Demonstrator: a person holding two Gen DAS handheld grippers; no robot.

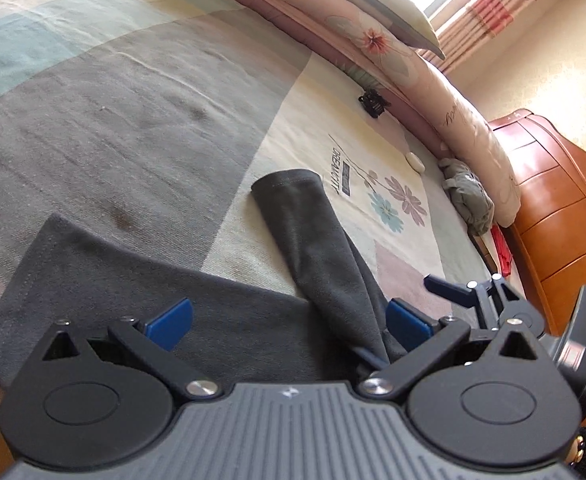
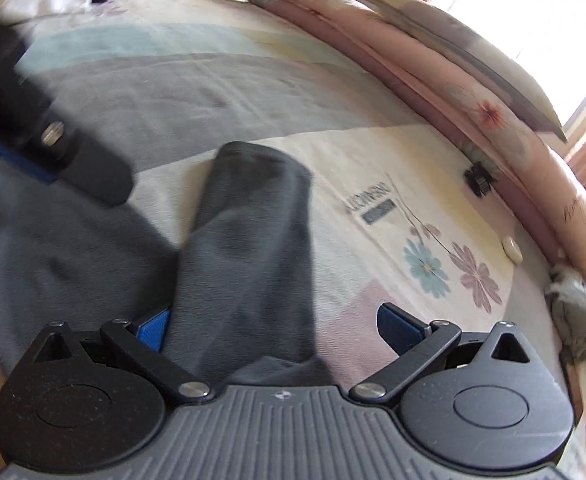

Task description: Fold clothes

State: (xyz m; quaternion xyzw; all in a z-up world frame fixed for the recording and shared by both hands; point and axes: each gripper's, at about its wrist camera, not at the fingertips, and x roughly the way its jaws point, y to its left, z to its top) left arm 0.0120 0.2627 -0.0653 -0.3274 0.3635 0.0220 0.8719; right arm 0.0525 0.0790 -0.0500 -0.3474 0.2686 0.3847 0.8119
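Early stage: dark grey garment (image 1: 197,312) lies unfolded on the bed (image 1: 133,120); your left gripper (image 1: 289,320) and right gripper (image 2: 273,328) both gape wide, gripping nothing.

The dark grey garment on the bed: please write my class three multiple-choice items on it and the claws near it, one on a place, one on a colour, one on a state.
1. Where does the black hair clip lie?
A. on the garment
B. on the bedsheet beside the rolled pink quilt
C. between a claw's fingers

2. What colour are the claws' finger pads?
A. blue
B. red
C. white

3. How do the left claw and right claw stand?
A. both shut on cloth
B. one open, one shut
C. both open

Answers:
1. B: the clip sits on the cream part of the sheet at the quilt's edge, far from the dark grey garment.
2. A: blue pads show in both wrist views.
3. C: each pair of fingers is spread wide, and the sleeve lies unclamped between the right claw's fingers.
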